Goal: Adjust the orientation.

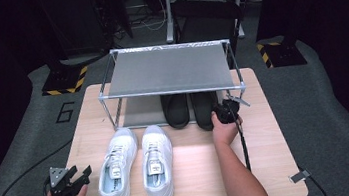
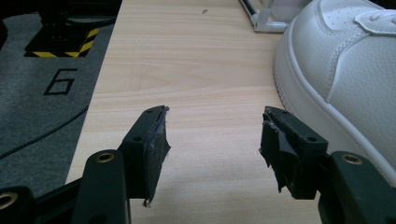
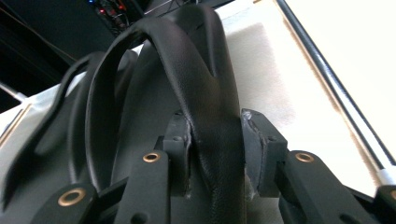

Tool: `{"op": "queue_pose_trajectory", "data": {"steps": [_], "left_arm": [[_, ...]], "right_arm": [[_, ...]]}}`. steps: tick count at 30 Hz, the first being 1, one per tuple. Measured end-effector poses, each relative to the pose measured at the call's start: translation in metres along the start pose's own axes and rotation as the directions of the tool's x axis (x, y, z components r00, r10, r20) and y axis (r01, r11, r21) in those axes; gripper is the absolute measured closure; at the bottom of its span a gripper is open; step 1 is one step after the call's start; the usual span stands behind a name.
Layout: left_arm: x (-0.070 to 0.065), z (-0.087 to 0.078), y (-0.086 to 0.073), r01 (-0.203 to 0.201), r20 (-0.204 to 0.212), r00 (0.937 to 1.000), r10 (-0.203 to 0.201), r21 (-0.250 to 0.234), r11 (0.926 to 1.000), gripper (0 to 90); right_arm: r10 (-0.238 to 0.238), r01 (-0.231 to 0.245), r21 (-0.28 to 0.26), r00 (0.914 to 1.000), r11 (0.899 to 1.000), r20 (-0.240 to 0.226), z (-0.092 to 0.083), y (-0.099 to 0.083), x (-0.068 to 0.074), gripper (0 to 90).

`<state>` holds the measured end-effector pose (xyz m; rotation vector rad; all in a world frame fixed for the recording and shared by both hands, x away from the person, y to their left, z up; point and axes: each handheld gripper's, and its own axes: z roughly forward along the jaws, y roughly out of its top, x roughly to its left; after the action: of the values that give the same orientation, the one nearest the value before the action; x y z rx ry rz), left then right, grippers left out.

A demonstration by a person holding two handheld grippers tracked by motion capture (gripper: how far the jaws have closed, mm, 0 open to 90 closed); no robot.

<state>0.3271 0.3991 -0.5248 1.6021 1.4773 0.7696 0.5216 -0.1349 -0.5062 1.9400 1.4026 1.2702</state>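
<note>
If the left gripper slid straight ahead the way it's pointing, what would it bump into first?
Probably nothing soon: the left gripper points along bare table, jaws open. The white shoe lies just to one side of its line, so one jaw might graze its sole; depth is hard to judge.

four shoes in all — two white sneakers, one [image 1: 117,173] beside the other [image 1: 157,164], on the open tabletop, and two black shoes, one [image 1: 175,110] next to its partner [image 1: 202,107], on the lower level of the rack. one metal-framed shoe rack [image 1: 169,71] with two tiers stands on one wooden table [image 1: 268,137]. two handheld grippers — the left gripper [image 1: 84,175] and the right gripper [image 1: 224,108] — each with two black jaws and one trailing cable. two yellow-and-black striped bases, one [image 1: 64,81] at left and one [image 1: 278,54] at right, sit on the floor beyond. one painted numeral six [image 1: 65,112] marks the grey floor.
</note>
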Motion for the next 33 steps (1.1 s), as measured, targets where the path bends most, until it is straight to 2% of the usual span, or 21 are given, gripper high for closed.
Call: {"op": "queue_pose_trajectory", "data": {"steps": [4, 7, 8, 11, 14, 21, 22, 27, 28, 29, 30, 31, 33], "left_arm": [[0.0, -0.001, 0.0, -0.001, 0.0, 1.0, 0.001, 0.004, 1.0, 40.3], [-0.001, 0.0, -0.001, -0.002, -0.004, 1.0, 0.002, -0.014, 0.9999, 40.4], [0.0, -0.001, 0.0, -0.005, -0.001, 1.0, 0.005, 0.0, 1.0, 40.4], [0.0, -0.002, 0.0, -0.001, -0.001, 1.0, 0.001, 0.003, 1.0, 40.3], [0.0, -0.001, 0.0, 0.002, 0.001, 1.0, -0.002, 0.003, 1.0, 40.3], [-0.001, -0.002, 0.0, -0.006, 0.004, 1.0, 0.006, 0.004, 1.0, 40.3], [0.0, -0.002, 0.0, 0.02, 0.015, 0.9997, -0.02, 0.005, 0.9998, 40.4], [0.0, -0.003, 0.0, 0.048, 0.025, 0.9985, -0.048, 0.004, 0.9988, 40.5], [0.0, -0.004, 0.001, 0.044, 0.026, 0.9987, -0.044, 0.007, 0.999, 40.5], [0.001, -0.004, 0.002, 0.035, 0.027, 0.999, -0.035, 0.01, 0.9993, 40.5], [-0.001, -0.004, 0.002, 0.056, 0.027, 0.9981, -0.056, -0.004, 0.9984, 40.5], [-0.001, -0.004, 0.002, 0.056, 0.027, 0.9981, -0.056, -0.004, 0.9984, 40.4], [-0.001, -0.006, 0.006, 0.054, 0.042, 0.9976, -0.054, -0.003, 0.9985, 40.4]], "right_arm": [[-0.007, 0.007, -0.007, 0.9998, 1.0, 0.018, 0.001, -0.003, -0.001, 62.8], [-0.061, 0.062, -0.032, 0.9977, 0.998, 0.028, -0.001, -0.005, 0.003, 55.6], [-0.073, 0.074, -0.035, 0.9968, 0.997, 0.033, -0.003, -0.005, 0.004, 54.5], [-0.093, 0.094, -0.047, 0.9952, 0.994, 0.029, -0.008, -0.008, 0.005, 51.9], [-0.139, 0.141, -0.061, 0.9898, 0.988, 0.03, -0.016, -0.012, 0.007, 48.8], [-0.17, 0.169, -0.055, 0.9855, 0.984, -0.002, -0.033, -0.019, 0.008, 46.7], [-0.176, 0.175, -0.054, 0.9841, 0.983, -0.021, -0.041, -0.022, 0.009, 46.3], [-0.193, 0.19, -0.055, 0.9796, 0.98, -0.058, -0.062, -0.028, 0.01, 45.5], [-0.194, 0.191, -0.056, 0.9787, 0.98, -0.067, -0.067, -0.028, 0.011, 45.5], [-0.205, 0.201, -0.058, 0.9756, 0.978, -0.078, -0.071, -0.029, 0.01, 44.8], [-0.212, 0.209, -0.047, 0.9737, 0.977, -0.084, -0.075, -0.03, 0.01, 44.2], [-0.212, 0.209, -0.047, 0.9737, 0.977, -0.084, -0.075, -0.03, 0.01, 44.2], [-0.255, 0.251, -0.044, 0.9602, 0.967, -0.114, -0.089, -0.035, 0.008, 43.6]]}}
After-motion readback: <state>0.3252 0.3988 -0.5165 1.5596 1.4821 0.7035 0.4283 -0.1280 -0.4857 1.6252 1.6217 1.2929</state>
